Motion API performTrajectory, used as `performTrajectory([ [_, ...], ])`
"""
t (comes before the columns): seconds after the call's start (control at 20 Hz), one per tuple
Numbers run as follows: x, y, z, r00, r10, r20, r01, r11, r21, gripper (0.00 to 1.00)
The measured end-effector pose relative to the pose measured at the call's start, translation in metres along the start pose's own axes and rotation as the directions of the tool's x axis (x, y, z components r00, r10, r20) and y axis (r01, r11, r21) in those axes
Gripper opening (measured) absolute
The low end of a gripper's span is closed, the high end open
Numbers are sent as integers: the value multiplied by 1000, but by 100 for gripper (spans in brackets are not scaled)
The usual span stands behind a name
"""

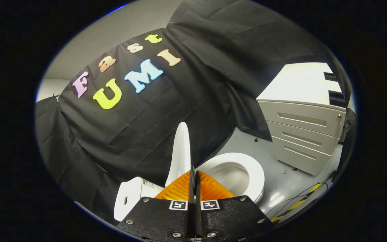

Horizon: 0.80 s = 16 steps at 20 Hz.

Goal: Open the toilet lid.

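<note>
My gripper (194, 174) has its fingers pressed together, apparently pinching the lower edge of the smooth white plastic toilet lid (180, 151), which stands upright just ahead, long axis vertical, beside the white bowl (255, 174).

The glossy white plastic toilet lid (181, 154) stands raised and close to upright, seen nearly edge-on as a narrow tapering blade with a rounded top, rising against the black cloth behind it. Its lower end sits at the back of the white ceramic toilet (247, 174), just ahead of the gripper (194, 176), whose fingers are pressed together with nothing between them. To the lid's right the oval seat and open bowl lie uncovered. The white boxy cistern (129, 196) sits to the lid's left.
</note>
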State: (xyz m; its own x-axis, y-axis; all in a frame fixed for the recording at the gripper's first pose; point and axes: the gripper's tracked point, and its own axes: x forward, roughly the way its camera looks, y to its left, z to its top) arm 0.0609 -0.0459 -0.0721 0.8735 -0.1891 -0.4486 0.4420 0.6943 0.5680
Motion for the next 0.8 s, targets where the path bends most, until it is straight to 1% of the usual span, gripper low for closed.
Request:
performTrajectory([
  [0.3,-8,25,4,1000,0,18,2,994,-106,0],
  [0.8,-17,59,6,999,10,32,-3,974,-228,0],
])
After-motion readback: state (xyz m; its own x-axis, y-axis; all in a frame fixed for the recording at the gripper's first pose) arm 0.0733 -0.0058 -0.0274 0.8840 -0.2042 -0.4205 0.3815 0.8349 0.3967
